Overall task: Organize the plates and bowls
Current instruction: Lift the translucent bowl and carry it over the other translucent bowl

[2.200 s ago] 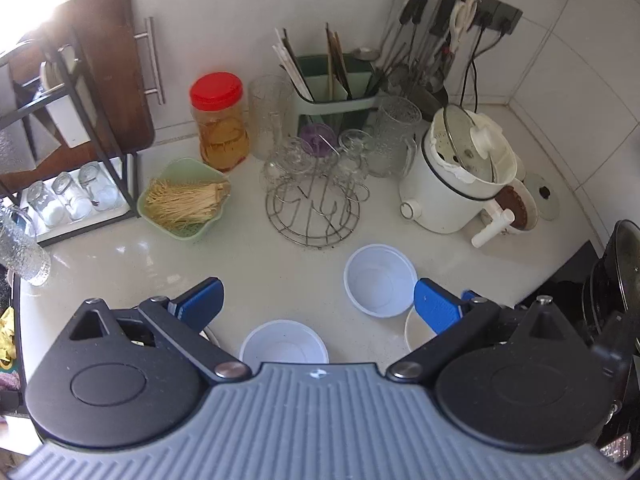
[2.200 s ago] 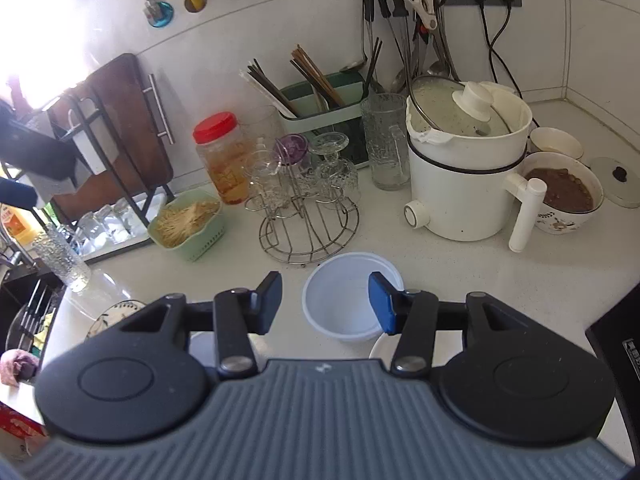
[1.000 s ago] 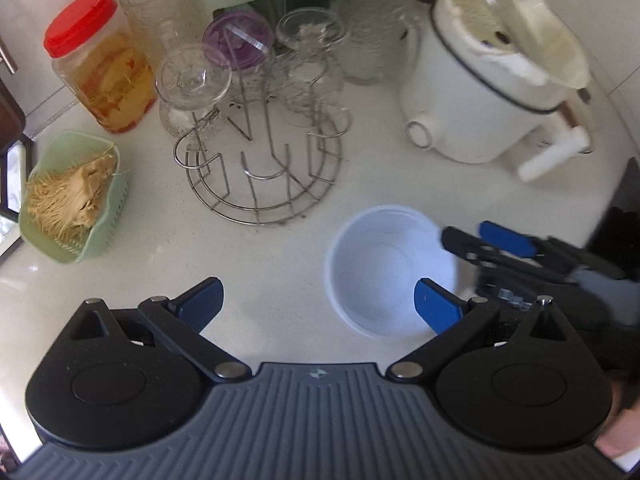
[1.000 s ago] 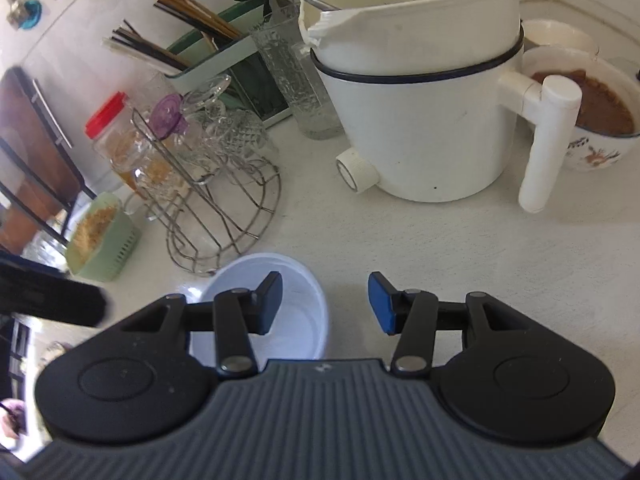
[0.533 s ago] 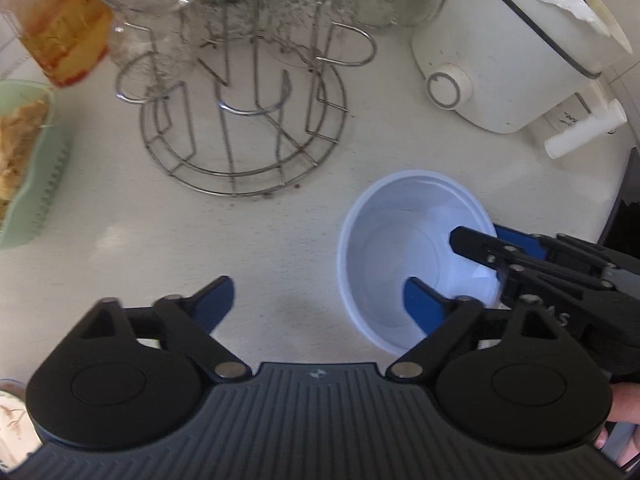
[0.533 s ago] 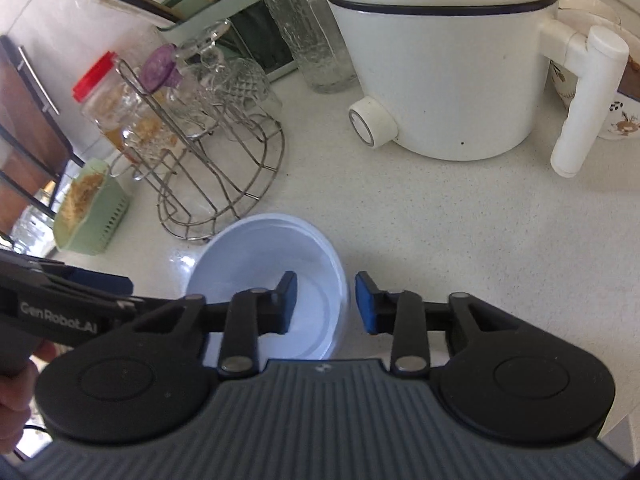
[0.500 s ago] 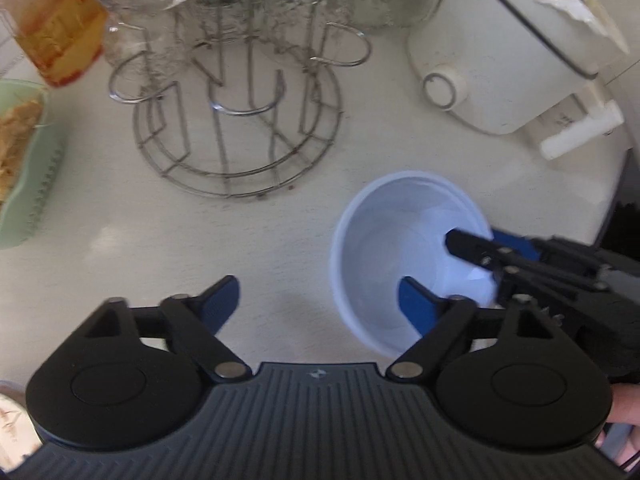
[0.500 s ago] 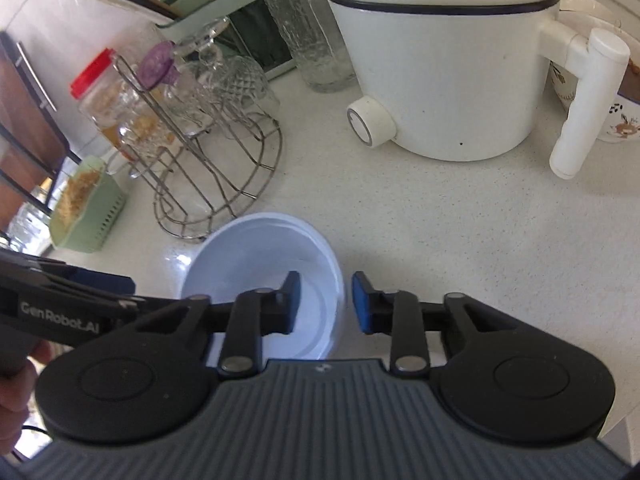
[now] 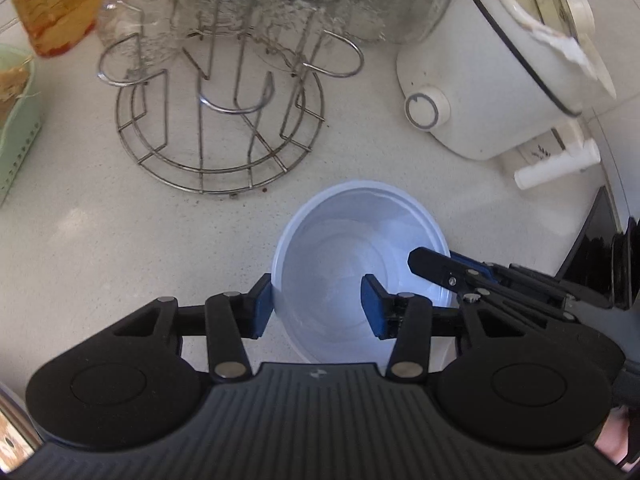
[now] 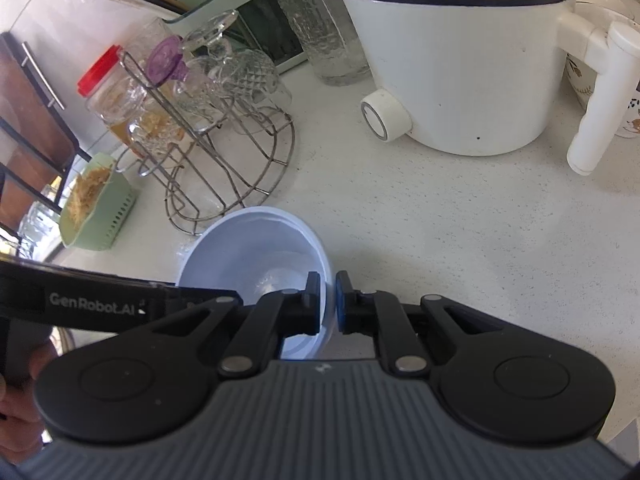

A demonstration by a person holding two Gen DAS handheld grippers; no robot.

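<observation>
A pale blue-white round plastic bowl (image 9: 352,264) sits upright and empty on the speckled white bench (image 9: 100,240), just in front of the round wire glass rack (image 9: 216,120). The right gripper (image 10: 327,300) pinches its thin rim on the right side.

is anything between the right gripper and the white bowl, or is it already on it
Nothing visible stands between them. The right gripper is closed on the near rim of the white bowl, one finger inside and one outside the wall.
</observation>
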